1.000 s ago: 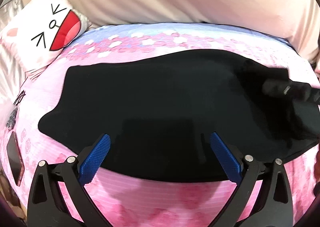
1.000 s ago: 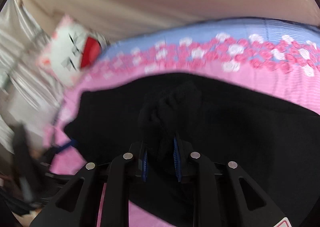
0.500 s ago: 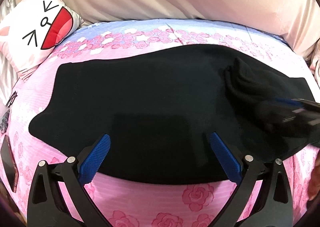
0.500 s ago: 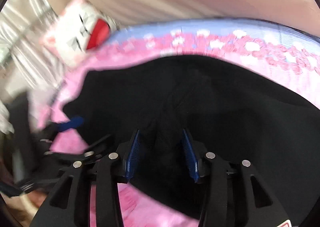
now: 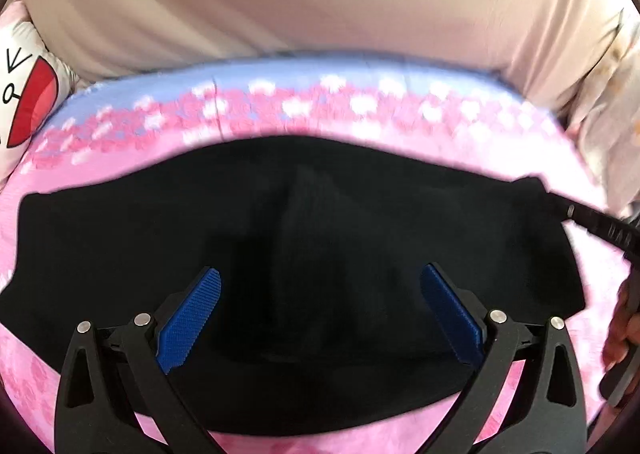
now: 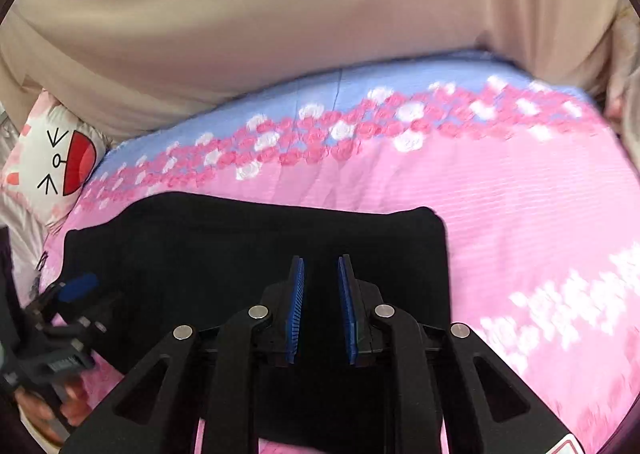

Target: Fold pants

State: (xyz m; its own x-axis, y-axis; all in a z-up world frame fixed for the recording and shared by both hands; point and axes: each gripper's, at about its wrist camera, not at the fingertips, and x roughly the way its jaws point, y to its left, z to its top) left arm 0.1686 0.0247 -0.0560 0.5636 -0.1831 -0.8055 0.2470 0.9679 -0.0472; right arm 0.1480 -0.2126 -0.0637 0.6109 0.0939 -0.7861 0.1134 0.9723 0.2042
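The black pants lie flat on the pink flowered bedspread, folded into a wide band with a straight right edge. My left gripper hovers open over the pants' near edge, blue pads wide apart with nothing between them. My right gripper is above the right part of the pants. Its jaws are closing to a narrow gap, and I see no cloth pinched between the pads. In the left wrist view a black finger of the right gripper reaches the pants' far right corner.
A white cartoon-face pillow sits at the bed's far left corner. A beige curtain or wall covering rises behind the bed. Pink bedspread stretches to the right of the pants. A person's hand holds the left gripper's handle.
The right gripper let go of the bunched cloth it held, opened, then narrowed again. Both grippers swung right across the bed. The bunched part now lies flat.
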